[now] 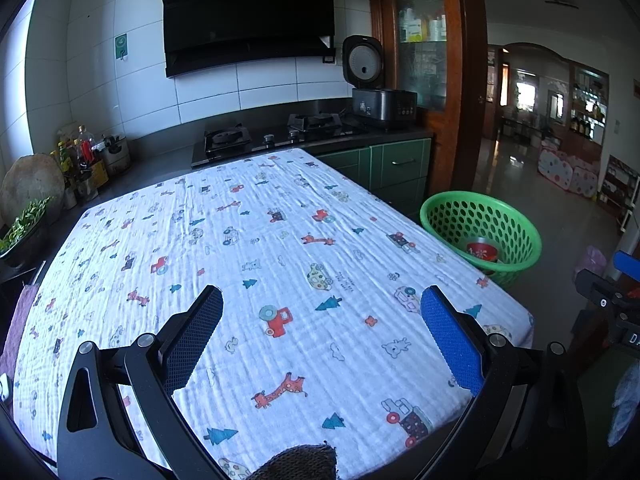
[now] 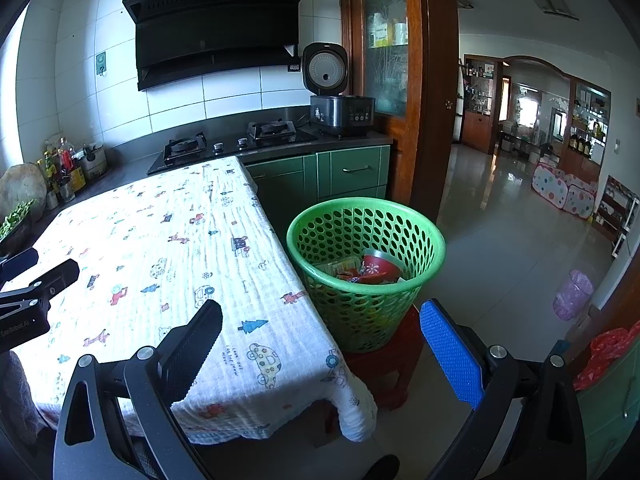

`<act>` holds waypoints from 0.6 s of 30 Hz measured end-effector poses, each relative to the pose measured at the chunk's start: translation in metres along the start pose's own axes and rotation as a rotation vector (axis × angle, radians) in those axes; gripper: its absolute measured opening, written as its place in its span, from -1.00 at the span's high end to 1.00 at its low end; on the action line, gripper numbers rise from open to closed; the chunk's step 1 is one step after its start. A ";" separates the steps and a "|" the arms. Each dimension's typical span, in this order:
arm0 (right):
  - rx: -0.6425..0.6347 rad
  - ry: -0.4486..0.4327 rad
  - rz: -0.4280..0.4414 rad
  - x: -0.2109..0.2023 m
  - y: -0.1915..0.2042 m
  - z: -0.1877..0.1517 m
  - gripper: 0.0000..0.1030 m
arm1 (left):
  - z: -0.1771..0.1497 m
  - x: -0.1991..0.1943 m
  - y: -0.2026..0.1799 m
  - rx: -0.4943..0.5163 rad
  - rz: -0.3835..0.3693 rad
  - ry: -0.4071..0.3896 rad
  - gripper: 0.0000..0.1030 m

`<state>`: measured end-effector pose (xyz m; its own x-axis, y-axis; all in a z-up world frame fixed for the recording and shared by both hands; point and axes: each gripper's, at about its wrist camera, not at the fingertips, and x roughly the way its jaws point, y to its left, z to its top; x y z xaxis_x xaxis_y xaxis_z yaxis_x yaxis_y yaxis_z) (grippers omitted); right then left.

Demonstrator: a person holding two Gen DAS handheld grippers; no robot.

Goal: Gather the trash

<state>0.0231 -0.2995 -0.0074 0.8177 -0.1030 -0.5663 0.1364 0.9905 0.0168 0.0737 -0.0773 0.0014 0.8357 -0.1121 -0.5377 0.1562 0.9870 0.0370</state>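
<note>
Left wrist view is showing your left gripper (image 1: 322, 302) hovering over the table (image 1: 256, 248), its fingers spread wide apart with nothing between them, and only the printed cloth is lying under it. Off the table's right edge the green basket (image 1: 516, 220) is sitting lower than the tabletop, with a red cup (image 1: 482, 249) showing inside. Your right gripper (image 2: 320, 316) is hanging past the table's near right corner (image 2: 344, 392), also spread wide and holding nothing, and it is looking straight at the basket (image 2: 424, 264). In that view the basket is standing on a red stool (image 2: 396, 364) just beside the table edge, and the trash (image 2: 372, 268), the red cup and some wrappers, is lying in its bottom. Behind the table the dark counter is carrying a gas hob (image 2: 224, 146) and a rice cooker (image 2: 340, 114) with its lid standing open, under a black range hood (image 2: 216, 28). Bottles (image 2: 64, 164) are crowding the counter's left end. To the right, a wooden door frame (image 2: 436, 80) is opening onto a shiny tiled floor, where a pink bag (image 2: 574, 294) is lying well apart from the basket.
</note>
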 end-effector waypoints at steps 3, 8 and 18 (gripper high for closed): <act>0.000 0.000 0.000 0.000 0.000 0.000 -0.87 | 0.000 0.001 0.000 -0.001 0.001 0.000 -0.90; 0.000 0.001 -0.001 0.001 0.000 0.000 -0.87 | -0.001 0.001 0.000 -0.003 -0.001 0.003 -0.90; 0.002 0.003 0.002 0.003 0.000 -0.001 -0.87 | -0.001 0.001 0.000 -0.003 0.001 0.001 -0.90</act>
<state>0.0245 -0.2994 -0.0099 0.8163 -0.1003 -0.5689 0.1353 0.9906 0.0195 0.0740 -0.0777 -0.0004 0.8355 -0.1111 -0.5381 0.1538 0.9875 0.0348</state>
